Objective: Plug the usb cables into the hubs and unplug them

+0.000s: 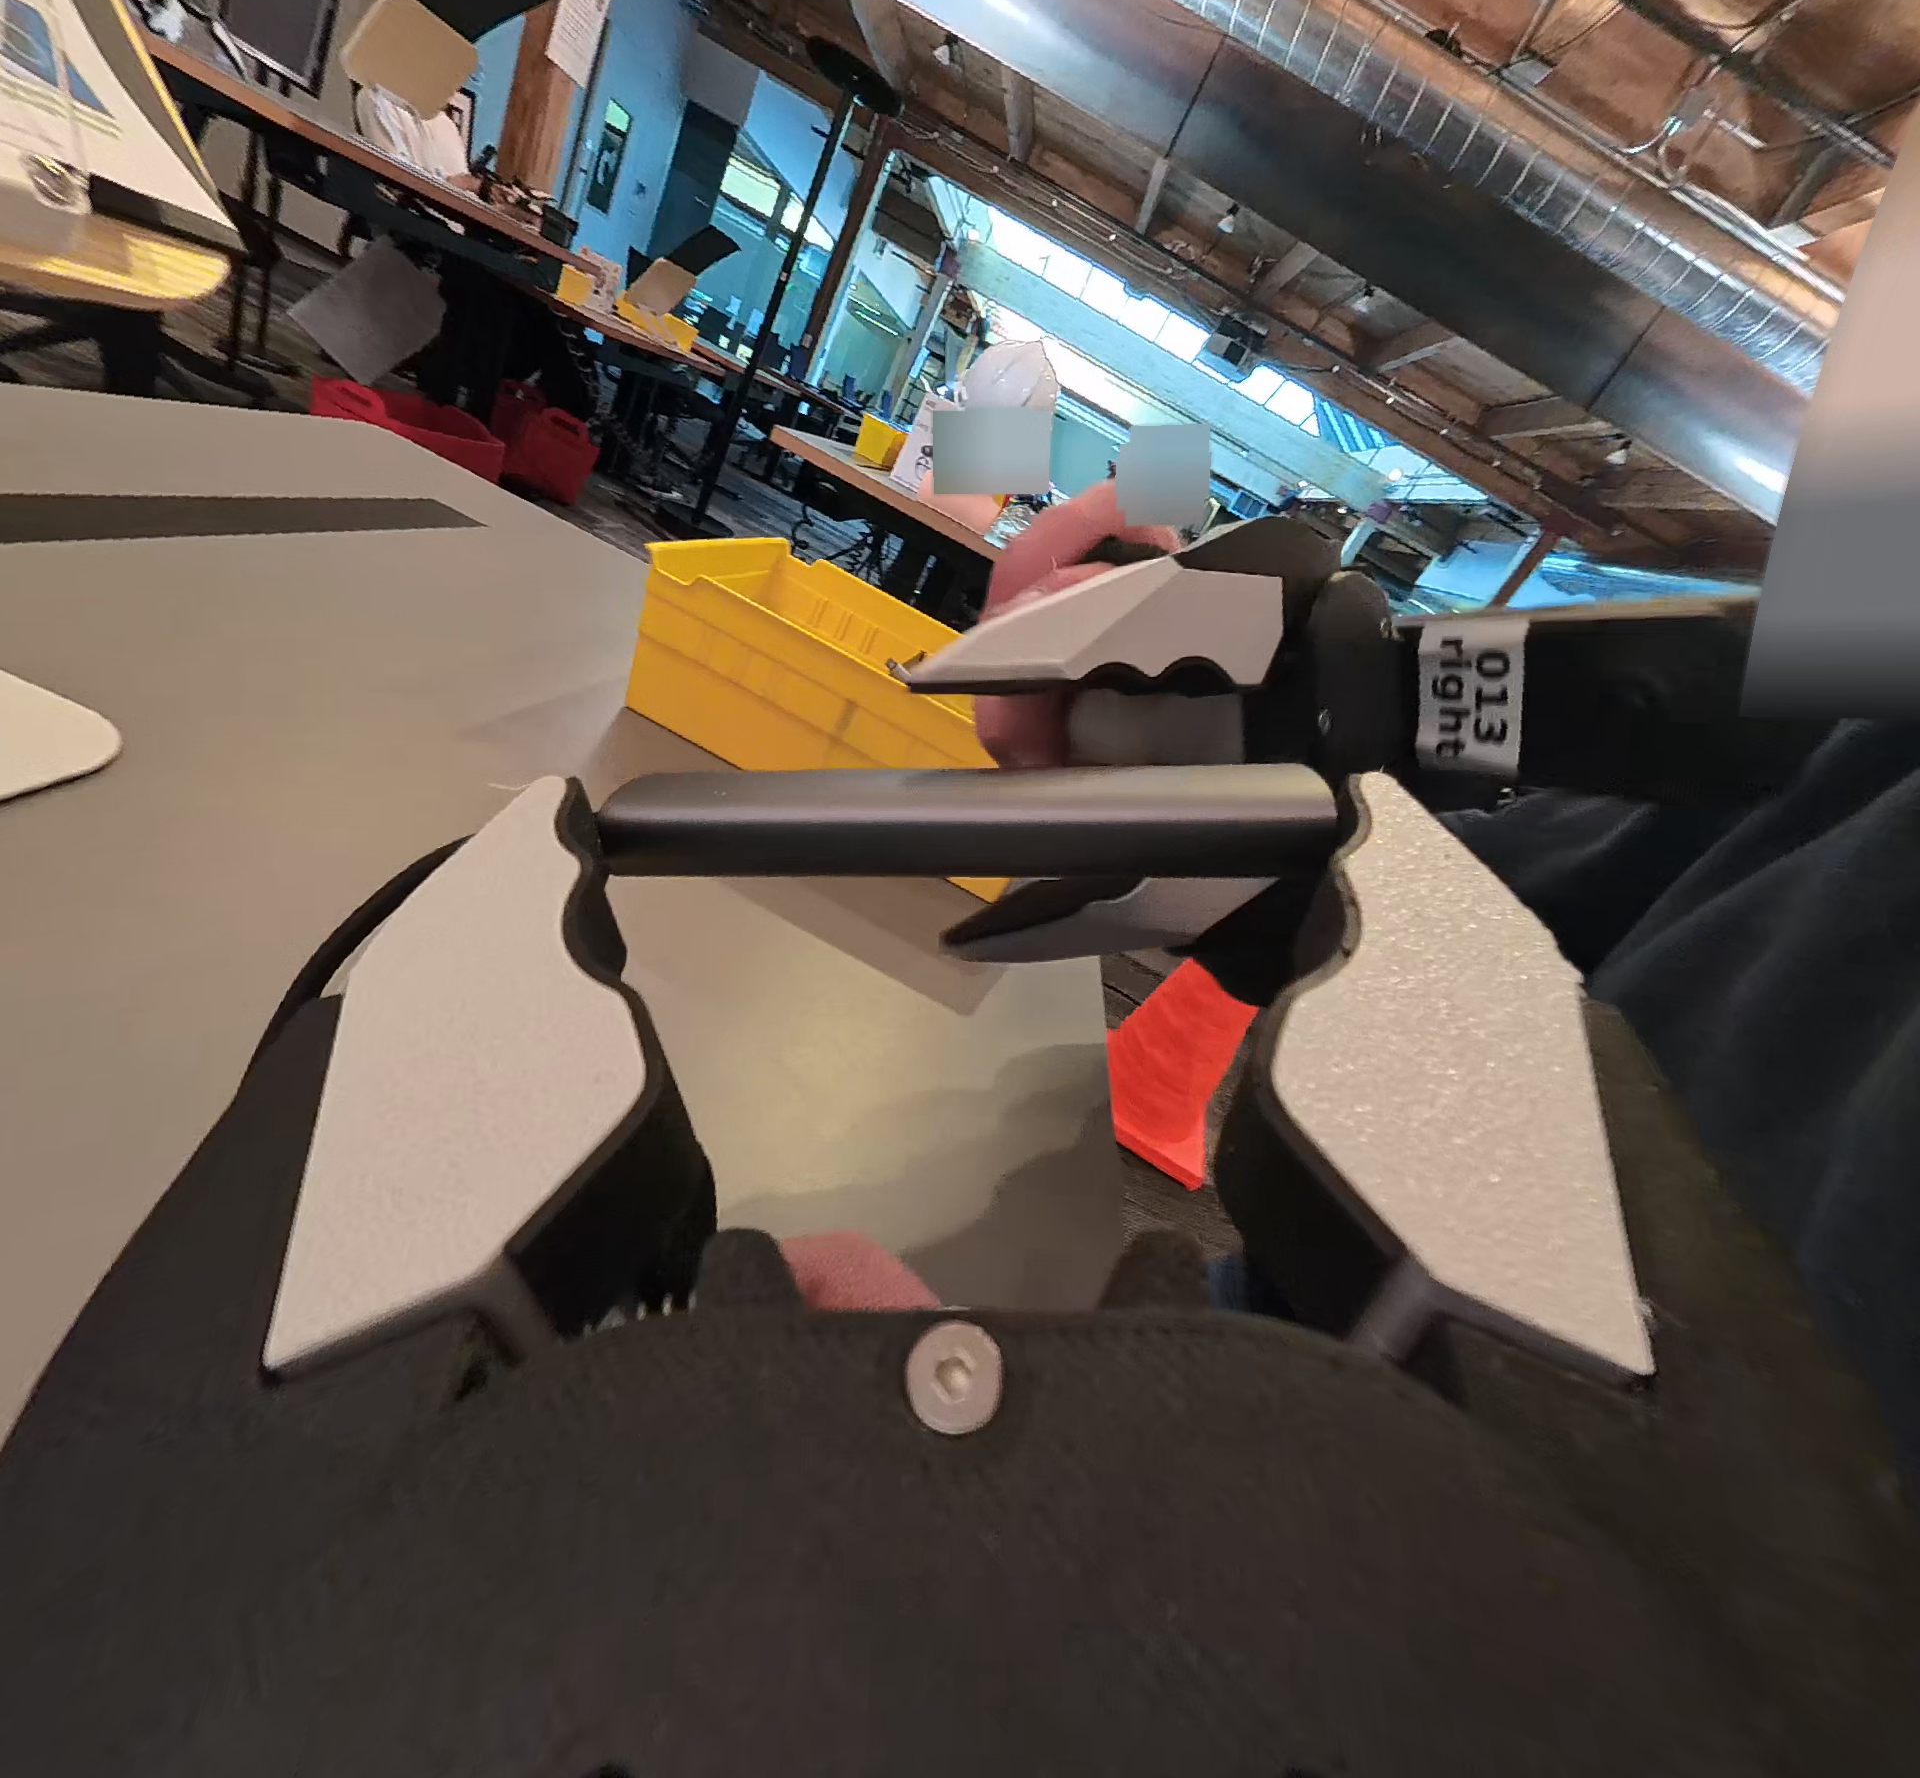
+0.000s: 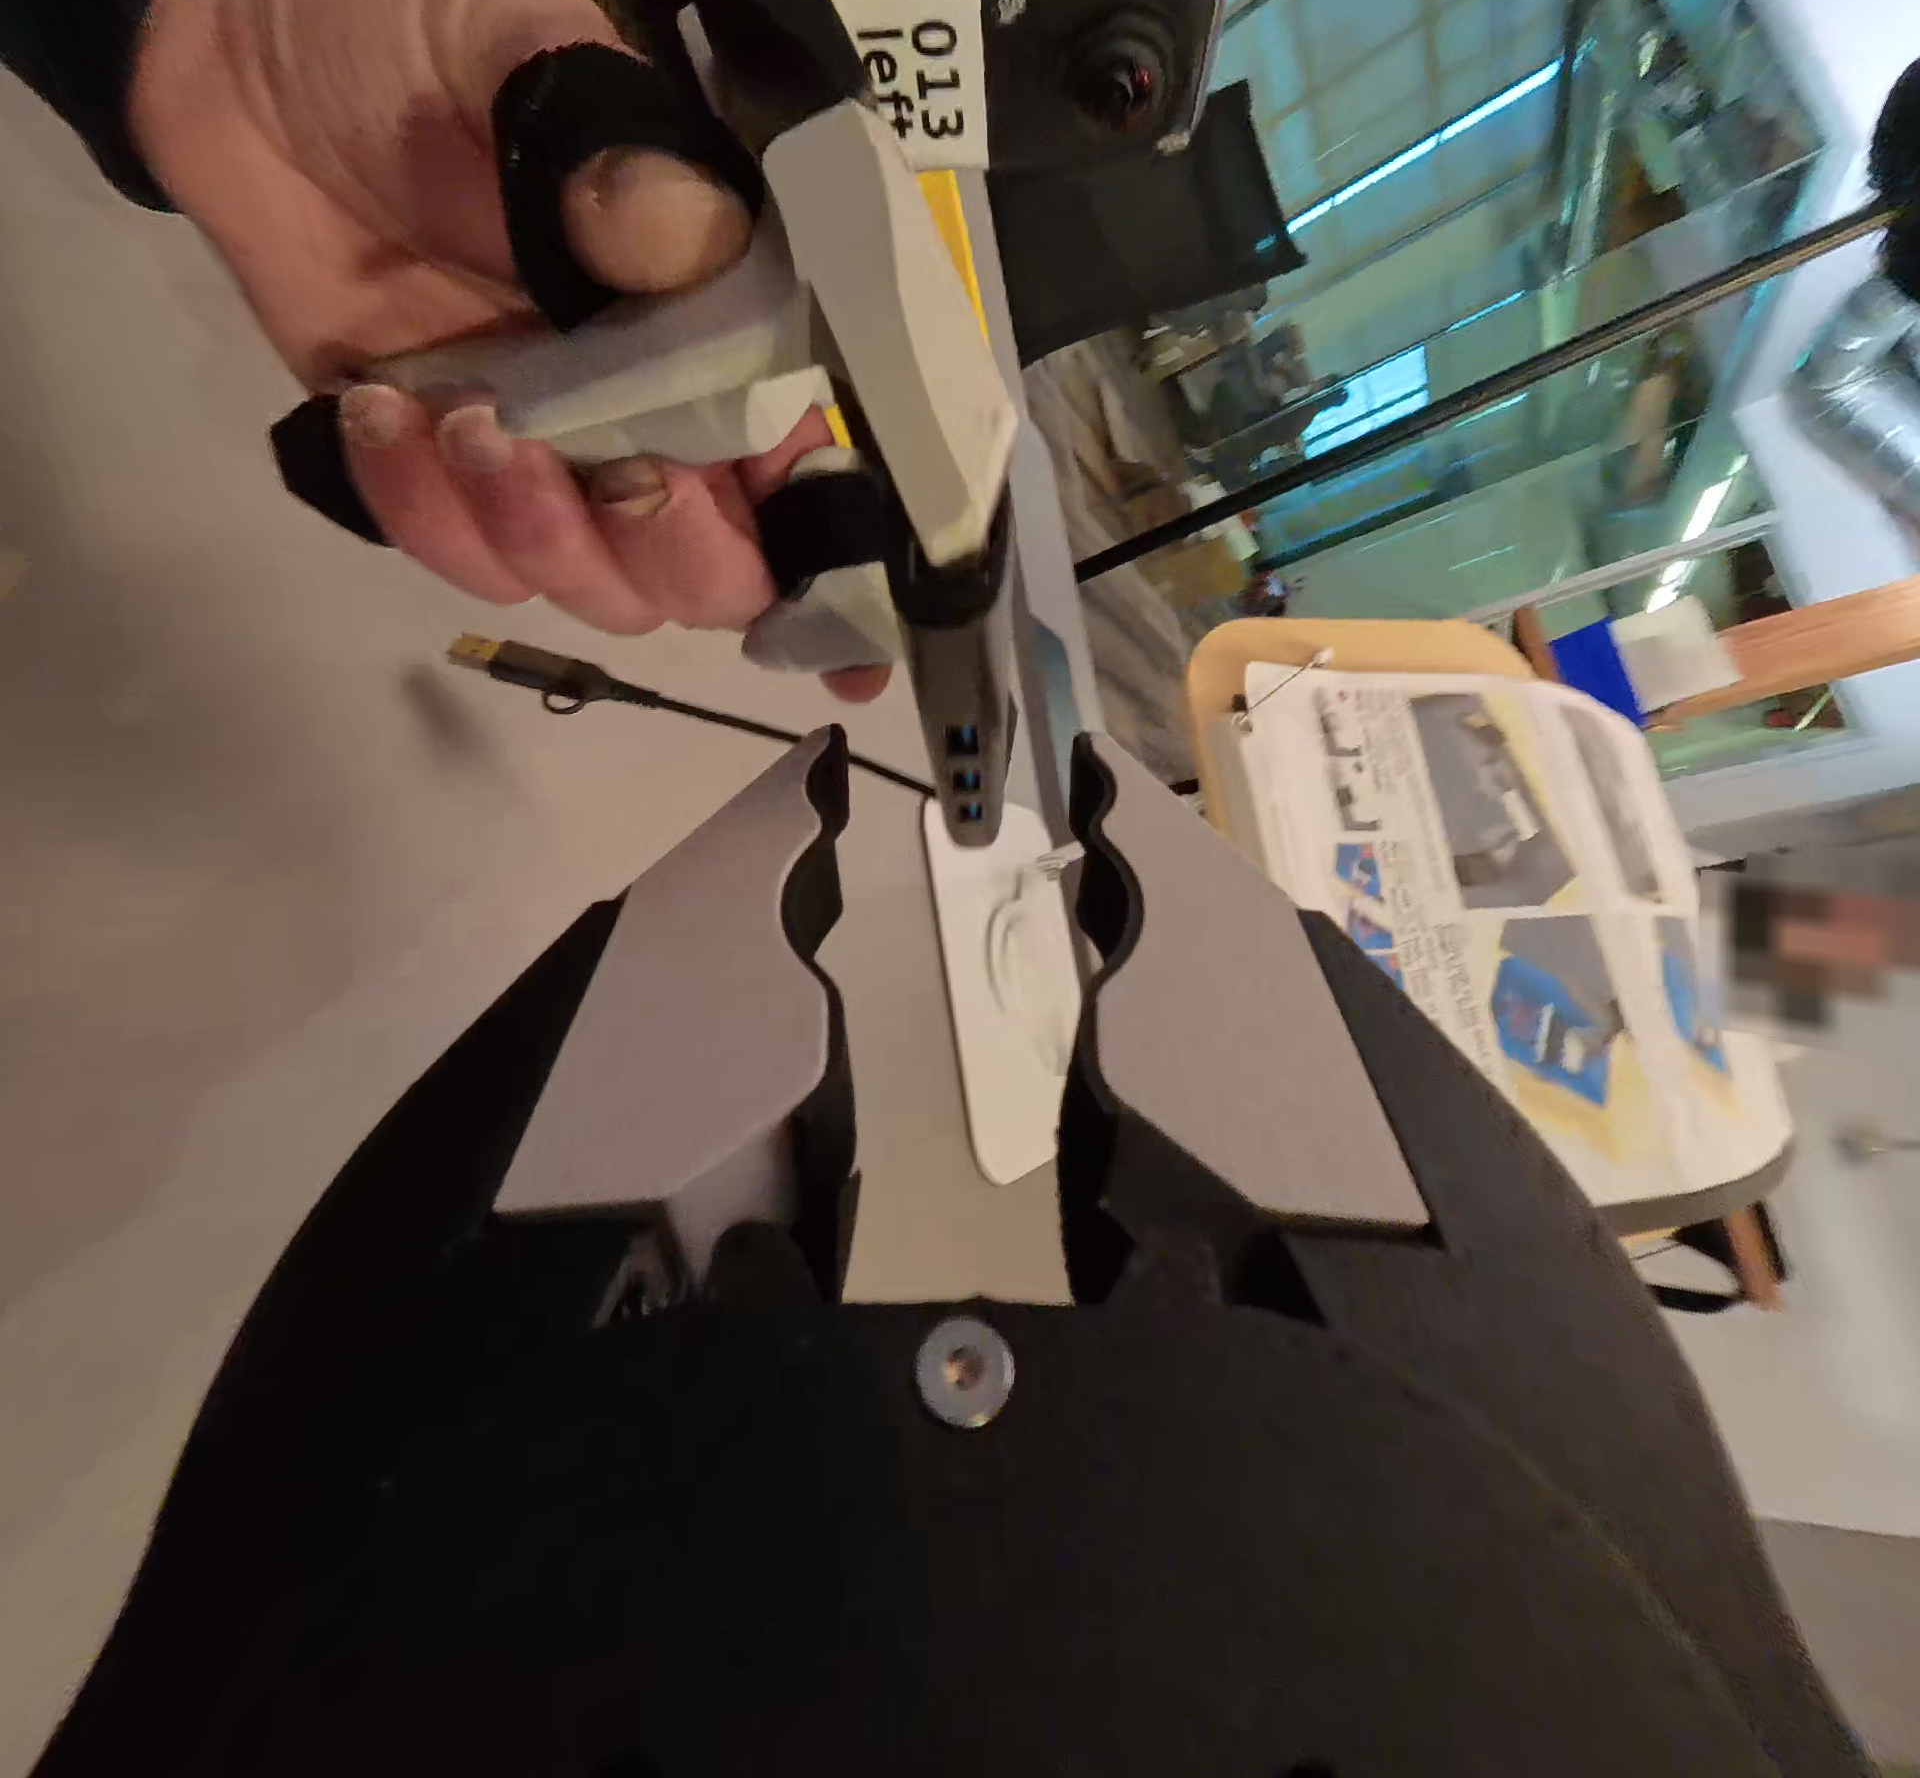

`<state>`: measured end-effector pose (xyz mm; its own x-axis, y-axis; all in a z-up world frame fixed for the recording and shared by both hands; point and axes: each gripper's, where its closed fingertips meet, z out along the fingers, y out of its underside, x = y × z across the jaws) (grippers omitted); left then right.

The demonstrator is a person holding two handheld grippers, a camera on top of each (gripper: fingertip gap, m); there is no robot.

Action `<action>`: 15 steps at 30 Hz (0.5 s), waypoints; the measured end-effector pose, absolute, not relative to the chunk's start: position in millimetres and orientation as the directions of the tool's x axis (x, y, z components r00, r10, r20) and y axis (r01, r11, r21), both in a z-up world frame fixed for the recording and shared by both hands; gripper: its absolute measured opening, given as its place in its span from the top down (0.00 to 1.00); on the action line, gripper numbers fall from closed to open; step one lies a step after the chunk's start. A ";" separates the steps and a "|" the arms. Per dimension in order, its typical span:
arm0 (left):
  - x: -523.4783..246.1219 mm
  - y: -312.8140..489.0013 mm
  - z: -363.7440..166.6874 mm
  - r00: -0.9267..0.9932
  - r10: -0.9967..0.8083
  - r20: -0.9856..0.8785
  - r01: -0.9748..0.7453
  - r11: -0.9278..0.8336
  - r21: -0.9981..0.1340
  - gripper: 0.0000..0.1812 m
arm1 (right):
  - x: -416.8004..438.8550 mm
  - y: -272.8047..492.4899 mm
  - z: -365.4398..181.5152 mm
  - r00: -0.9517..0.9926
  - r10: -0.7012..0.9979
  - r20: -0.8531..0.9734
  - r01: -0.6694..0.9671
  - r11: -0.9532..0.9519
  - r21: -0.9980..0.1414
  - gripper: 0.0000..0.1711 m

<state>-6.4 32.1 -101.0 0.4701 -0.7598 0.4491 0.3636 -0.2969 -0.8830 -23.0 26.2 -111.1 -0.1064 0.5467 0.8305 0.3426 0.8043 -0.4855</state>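
Gripping one long dark metal hub (image 1: 966,819) end to end, the left gripper (image 1: 966,835) holds it up above the grey table (image 1: 260,689). The right gripper (image 2: 956,772) is spread and holds nothing, just beside the hub's three blue ports. One black cable with a gold plug (image 2: 551,674) hangs from the hub.

Your left gripper (image 1: 966,824) holds the slim dark metal hub (image 1: 966,819) crosswise above the grey table (image 1: 260,689); the yellow plastic bin (image 1: 790,648) sits behind it; your right gripper (image 1: 925,809) faces it from the right.
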 end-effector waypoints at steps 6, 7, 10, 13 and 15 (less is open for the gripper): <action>3.2 29.5 -105.4 0.448 -0.766 0.462 0.349 -0.326 -0.879 0.30 | -39.4 25.4 -116.6 -0.127 0.468 0.874 0.338 0.849 -0.406 0.91; 3.9 29.6 -106.4 0.446 -0.764 0.465 0.344 -0.333 -0.878 0.30 | -38.8 25.5 -117.5 -0.139 0.484 0.864 0.341 0.842 -0.417 0.91; 7.8 31.2 -105.8 0.479 -0.761 0.437 0.304 -0.323 -0.896 0.30 | -33.6 28.5 -116.6 -0.161 0.483 0.861 0.359 0.841 -0.405 0.91; 0.8 32.5 -99.7 0.511 -0.761 0.400 0.294 -0.282 -0.913 0.33 | -20.2 43.7 -110.7 -0.156 0.503 0.850 0.418 0.813 -0.405 0.91; -6.0 34.0 -95.5 0.529 -0.753 0.391 0.297 -0.267 -0.917 0.33 | -4.4 60.5 -98.4 -0.123 0.533 0.837 0.455 0.780 -0.430 0.91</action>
